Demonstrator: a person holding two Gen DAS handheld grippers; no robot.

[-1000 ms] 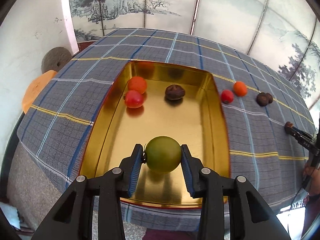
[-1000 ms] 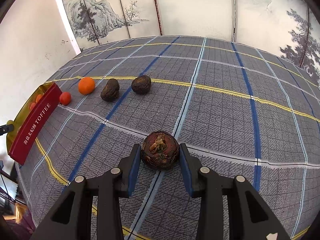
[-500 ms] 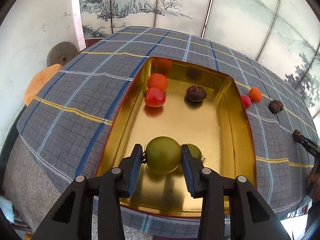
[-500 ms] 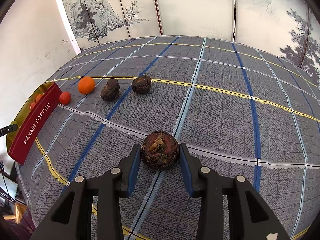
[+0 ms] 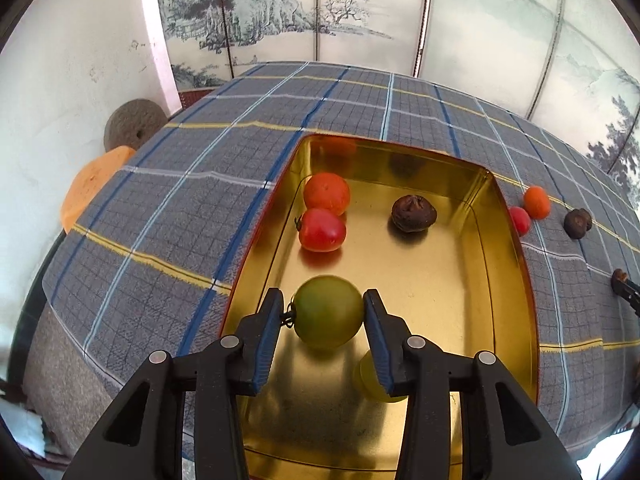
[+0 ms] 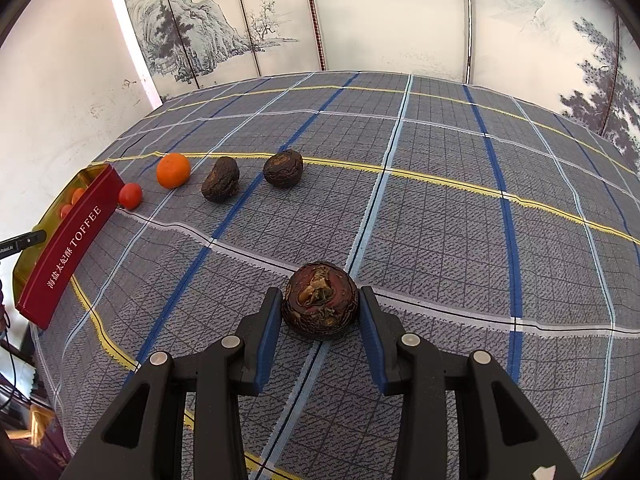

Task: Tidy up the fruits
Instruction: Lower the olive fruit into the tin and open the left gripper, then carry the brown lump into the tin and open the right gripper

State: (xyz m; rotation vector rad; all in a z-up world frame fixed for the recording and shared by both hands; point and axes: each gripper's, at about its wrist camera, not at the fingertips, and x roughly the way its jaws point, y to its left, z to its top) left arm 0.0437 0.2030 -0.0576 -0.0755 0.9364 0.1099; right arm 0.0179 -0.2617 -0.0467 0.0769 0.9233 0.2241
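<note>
My left gripper (image 5: 326, 316) is shut on a green tomato (image 5: 328, 310) and holds it over the near part of the gold tin (image 5: 516, 264). Its reflection shows on the tin floor below. In the tin lie an orange (image 5: 327, 193), a red tomato (image 5: 322, 229) and a dark wrinkled fruit (image 5: 413, 213). My right gripper (image 6: 318, 312) is shut on a dark brown wrinkled fruit (image 6: 320, 300) just above the checked cloth (image 6: 440, 220). Farther left on the cloth lie two dark fruits (image 6: 220, 184) (image 6: 283, 168), an orange (image 6: 173, 170) and a small red tomato (image 6: 130, 195).
The tin's red side (image 6: 68, 248) reads TOFFEE and sits at the table's left end. Painted screens stand behind the table. A round stone (image 5: 134, 123) and an orange cushion (image 5: 94, 184) lie off the table's left edge. The other gripper's tip (image 5: 624, 284) shows at far right.
My left gripper has moved forward and leftward over the tin with the green tomato in it. My right gripper has stayed in place, holding the dark fruit.
</note>
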